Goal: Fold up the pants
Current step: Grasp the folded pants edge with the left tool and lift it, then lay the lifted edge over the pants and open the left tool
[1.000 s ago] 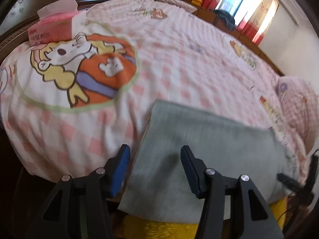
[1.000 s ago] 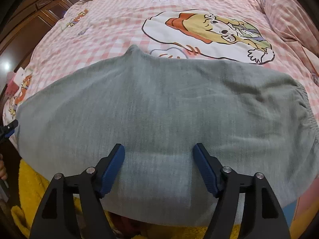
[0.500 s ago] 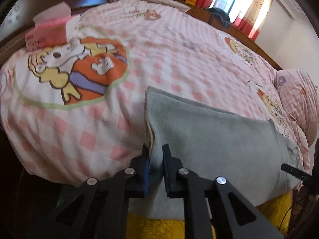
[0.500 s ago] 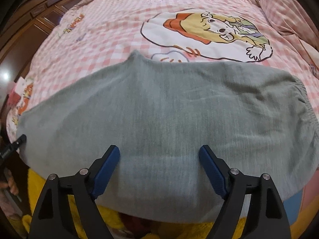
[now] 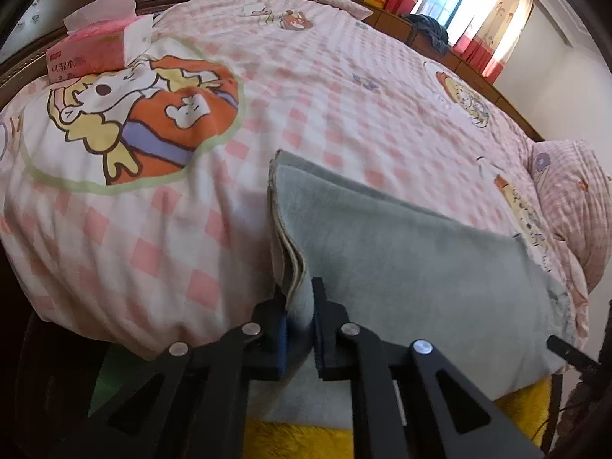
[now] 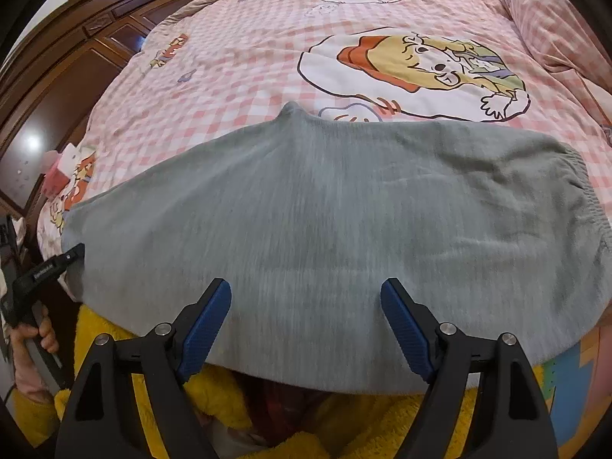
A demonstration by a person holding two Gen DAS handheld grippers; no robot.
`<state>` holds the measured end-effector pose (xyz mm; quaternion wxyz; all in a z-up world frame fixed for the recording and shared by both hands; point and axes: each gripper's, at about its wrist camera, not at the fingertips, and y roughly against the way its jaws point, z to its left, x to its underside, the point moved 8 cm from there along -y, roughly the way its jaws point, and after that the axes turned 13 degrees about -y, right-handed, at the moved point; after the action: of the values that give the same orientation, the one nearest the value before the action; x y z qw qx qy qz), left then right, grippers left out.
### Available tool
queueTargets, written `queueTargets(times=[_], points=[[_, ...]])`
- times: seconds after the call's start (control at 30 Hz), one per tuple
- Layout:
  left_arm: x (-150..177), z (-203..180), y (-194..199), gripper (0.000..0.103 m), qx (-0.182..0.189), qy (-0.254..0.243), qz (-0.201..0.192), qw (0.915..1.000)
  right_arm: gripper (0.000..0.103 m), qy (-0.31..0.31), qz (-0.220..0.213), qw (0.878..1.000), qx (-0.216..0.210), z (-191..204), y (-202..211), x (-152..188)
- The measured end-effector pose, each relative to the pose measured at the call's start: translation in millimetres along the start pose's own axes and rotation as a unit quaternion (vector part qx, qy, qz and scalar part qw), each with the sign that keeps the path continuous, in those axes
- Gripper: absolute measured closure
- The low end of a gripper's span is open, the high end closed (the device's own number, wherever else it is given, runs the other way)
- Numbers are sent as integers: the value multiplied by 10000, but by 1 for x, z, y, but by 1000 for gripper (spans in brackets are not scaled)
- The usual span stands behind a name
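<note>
Grey pants [image 6: 325, 222] lie folded lengthwise across the near edge of a pink checked bed, elastic waistband at the right [image 6: 585, 191]. My left gripper [image 5: 300, 302] is shut on the hem corner of the pants [image 5: 401, 260], whose layered leg ends lift a little between its jaws. In the right wrist view that same left gripper [image 6: 67, 256] shows at the pants' left end, held by a hand. My right gripper [image 6: 306, 306] hovers open over the near edge of the pants' middle, with its blue pads [image 6: 208, 317] apart and nothing between them.
A pink tissue box [image 5: 95, 53] sits at the bed's left end. Dark wooden cabinets [image 6: 65, 65] line the far side. A pink pillow [image 5: 573, 199] lies at the right. Yellow fluffy fabric [image 6: 214, 394] is below the bed edge.
My left gripper closed on the pants' hem corner and has raised it slightly. My right gripper drew back a little and stayed open.
</note>
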<state>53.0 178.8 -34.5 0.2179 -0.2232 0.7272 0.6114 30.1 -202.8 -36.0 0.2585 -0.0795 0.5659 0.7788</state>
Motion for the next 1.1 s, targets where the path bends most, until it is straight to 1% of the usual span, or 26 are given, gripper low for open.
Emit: queueTargets(times=[0.07,0.17,0.3,0.4,0.5,0.57,0.63,0.7,0.8,0.9,1.07,1.1], points=[[-3,-9,11,93,116,-43,-51,9999,20,0,-21,10000,3,-2,3,1],[-10,-30,31,93,411,-50,-159,9990,20,-73,-103,9999,-52,-6,9,1],[-21,-67,59,93,834,-75,-344,9959,20,-117,-230,9996,-140,-10,19,1],[-29,-104,71,93,1067,-316,-362,9931,20,-127,-321,9992,-186,-13,28,1],[-34,-143,74,93,1178,-644,-343,9903,20,-140,-455,9986,-225,-18,38,0],[-34,-168,69,93,1194,-871,-280,9886,20,-115,-534,9983,-219,-22,42,0],[-32,-197,56,93,1325,-1059,-160,9854,20,-102,-602,9981,-104,-31,44,0],[-27,-225,41,93,1483,-1209,17,9815,20,-187,-634,9978,-11,-41,46,0],[-23,-259,19,93,1585,-1403,264,9770,20,-319,-663,9973,-16,-53,49,-2],[-20,-284,-3,93,1589,-1586,457,9734,20,-450,-727,9963,27,-67,52,-6],[-11,-306,-36,93,1414,-1757,732,9715,20,-697,-686,9952,-20,-83,48,-8],[-9,-306,-41,91,1416,-1760,799,9709,20,-721,-673,9951,-25,-84,47,-8]])
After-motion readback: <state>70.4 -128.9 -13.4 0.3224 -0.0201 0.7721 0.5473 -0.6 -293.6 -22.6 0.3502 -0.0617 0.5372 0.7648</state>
